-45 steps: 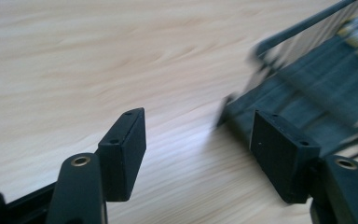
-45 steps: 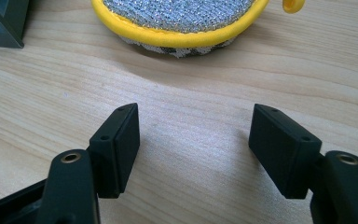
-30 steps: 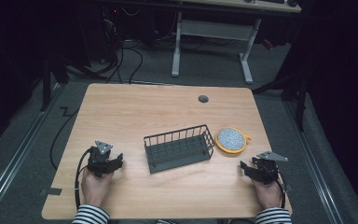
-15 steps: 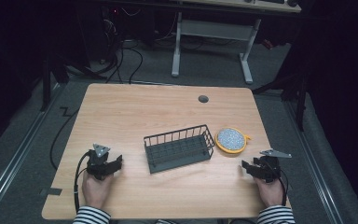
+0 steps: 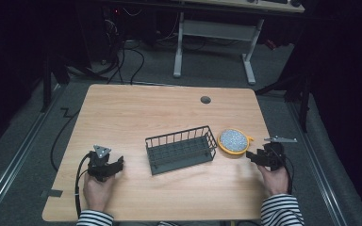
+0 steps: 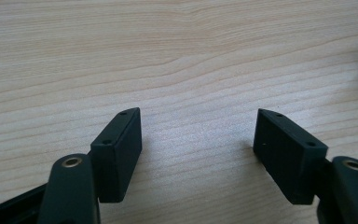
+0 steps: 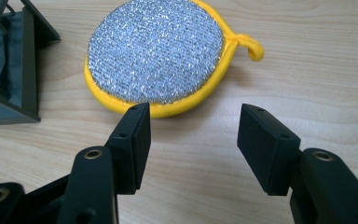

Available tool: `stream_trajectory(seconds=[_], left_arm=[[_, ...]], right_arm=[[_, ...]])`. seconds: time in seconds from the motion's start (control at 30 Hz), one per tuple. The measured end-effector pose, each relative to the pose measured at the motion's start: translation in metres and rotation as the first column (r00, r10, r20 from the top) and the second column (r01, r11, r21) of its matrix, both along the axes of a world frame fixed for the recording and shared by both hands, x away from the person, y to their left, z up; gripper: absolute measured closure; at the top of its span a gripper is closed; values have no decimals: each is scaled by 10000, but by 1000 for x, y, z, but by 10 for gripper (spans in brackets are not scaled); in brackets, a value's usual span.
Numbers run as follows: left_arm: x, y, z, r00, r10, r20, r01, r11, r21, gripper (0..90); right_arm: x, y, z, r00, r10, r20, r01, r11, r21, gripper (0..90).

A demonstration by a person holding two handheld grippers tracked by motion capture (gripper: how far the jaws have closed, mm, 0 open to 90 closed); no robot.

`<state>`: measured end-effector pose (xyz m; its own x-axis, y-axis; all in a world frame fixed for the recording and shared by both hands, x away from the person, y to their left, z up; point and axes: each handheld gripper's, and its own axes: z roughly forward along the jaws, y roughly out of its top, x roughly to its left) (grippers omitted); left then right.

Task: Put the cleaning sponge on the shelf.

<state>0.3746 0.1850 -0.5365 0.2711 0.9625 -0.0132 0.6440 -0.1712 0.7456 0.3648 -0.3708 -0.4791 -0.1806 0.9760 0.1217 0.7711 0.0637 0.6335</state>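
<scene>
I am lining my empty, open-jawed right gripper [image 7: 193, 140] up below the yellow-rimmed scouring pad [image 7: 161, 56] at upper centre, judging a forward reach next, while my left gripper [image 6: 198, 149] is resting open over bare table [image 6: 177, 56].

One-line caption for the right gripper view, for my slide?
Open right gripper facing a round yellow-rimmed scouring pad beside a wire basket.
</scene>
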Motion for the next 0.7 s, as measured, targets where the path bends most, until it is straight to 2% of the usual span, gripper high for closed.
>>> stream_trajectory(seconds=[0.23,0.3,0.37,0.4,0.43,0.5,0.53,0.7], left_arm=[[0,0,0,10000,-2,-1,2,10000,5,332],[0,0,0,10000,11,-3,-11,10000,13,332],[0,0,0,9998,203,-24,-203,9998,29,316],[0,1,0,9994,358,-39,-358,9994,38,316],[0,1,0,9994,358,-39,-358,9994,38,316],[0,1,0,9993,365,-36,-365,9993,43,316],[0,1,0,9993,363,-38,-363,9993,45,316],[0,1,0,9993,363,-36,-363,9993,44,316]], right_arm=[[21,3,9,9986,87,-527,-83,9999,70,449],[28,3,9,9976,98,-686,-99,10000,-11,441],[34,5,10,9962,3,-870,-27,9996,-278,408],[40,7,9,9942,-37,-1072,4,9995,-312,402],[40,7,9,9942,-37,-1072,4,9995,-312,402],[45,6,8,9932,-46,-1161,26,9998,-174,411],[50,5,7,9908,-97,-1347,89,9999,-64,424],[60,5,4,9882,-129,-1528,161,9997,200,423]])
